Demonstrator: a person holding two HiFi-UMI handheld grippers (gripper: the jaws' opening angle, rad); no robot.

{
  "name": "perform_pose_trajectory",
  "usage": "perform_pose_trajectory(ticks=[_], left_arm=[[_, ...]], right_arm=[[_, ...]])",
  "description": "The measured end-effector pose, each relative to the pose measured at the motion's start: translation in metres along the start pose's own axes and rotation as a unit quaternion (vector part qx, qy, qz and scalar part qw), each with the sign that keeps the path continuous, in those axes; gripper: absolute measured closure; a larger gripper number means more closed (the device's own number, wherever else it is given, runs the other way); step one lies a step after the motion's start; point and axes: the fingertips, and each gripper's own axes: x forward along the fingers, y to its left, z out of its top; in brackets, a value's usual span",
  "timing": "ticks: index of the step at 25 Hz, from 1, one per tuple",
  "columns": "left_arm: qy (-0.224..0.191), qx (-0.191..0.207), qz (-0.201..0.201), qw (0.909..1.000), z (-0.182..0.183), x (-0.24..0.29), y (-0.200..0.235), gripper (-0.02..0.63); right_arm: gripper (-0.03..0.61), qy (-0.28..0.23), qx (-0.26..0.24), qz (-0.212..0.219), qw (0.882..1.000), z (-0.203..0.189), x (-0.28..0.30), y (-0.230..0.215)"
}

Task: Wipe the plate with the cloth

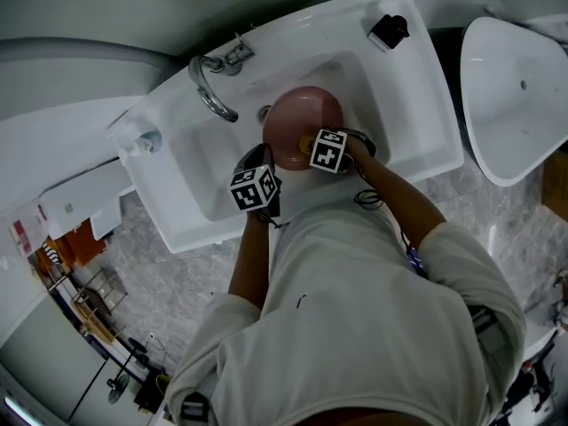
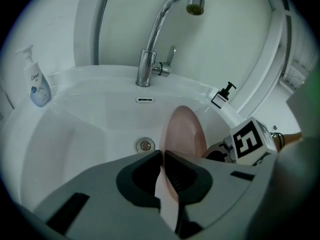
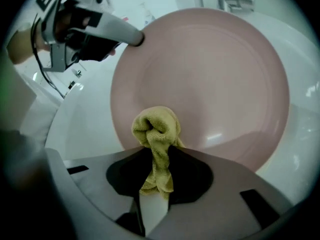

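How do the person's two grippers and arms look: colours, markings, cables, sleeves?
Both the left gripper and the right gripper have broad grey jaws with dark hollows. Each carries a cube with black-and-white square markers. A black cable runs by the right one. The sleeves are short and pale.

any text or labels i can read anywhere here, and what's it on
"Dove": on the white pump bottle standing on the sink rim, left of the tap.
Smaller print under it: too small to read.
Marker cube: black-and-white patterns, no words.
Nothing printed on the plate or cloth.
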Motion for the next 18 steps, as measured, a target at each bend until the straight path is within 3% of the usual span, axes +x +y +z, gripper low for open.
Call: perform_pose_trajectory(ticks=[5, 10, 13, 18], left_arm=[[0.003, -0.011, -0.003, 0.9999, -0.003, -0.002, 0.0, 0.572], [0.008, -0.015, -0.013, 0.9998, -0.009, -0.006, -0.002, 0.572], [0.008, -0.009, -0.015, 0.9998, -0.009, -0.006, -0.004, 0.569], [0.013, 0.044, -0.016, 0.9988, -0.005, -0.006, -0.011, 0.563]], right_arm=[[0.489, -0.008, 0.13, -0.006, 0.991, -0.013, -0.012, -0.038], [0.489, -0.061, 0.271, 0.003, 0.961, -0.017, -0.021, -0.071], [0.489, -0.087, 0.311, -0.003, 0.946, -0.009, -0.031, -0.086], [0.489, -0.121, 0.334, -0.033, 0.934, 0.004, -0.038, -0.111]])
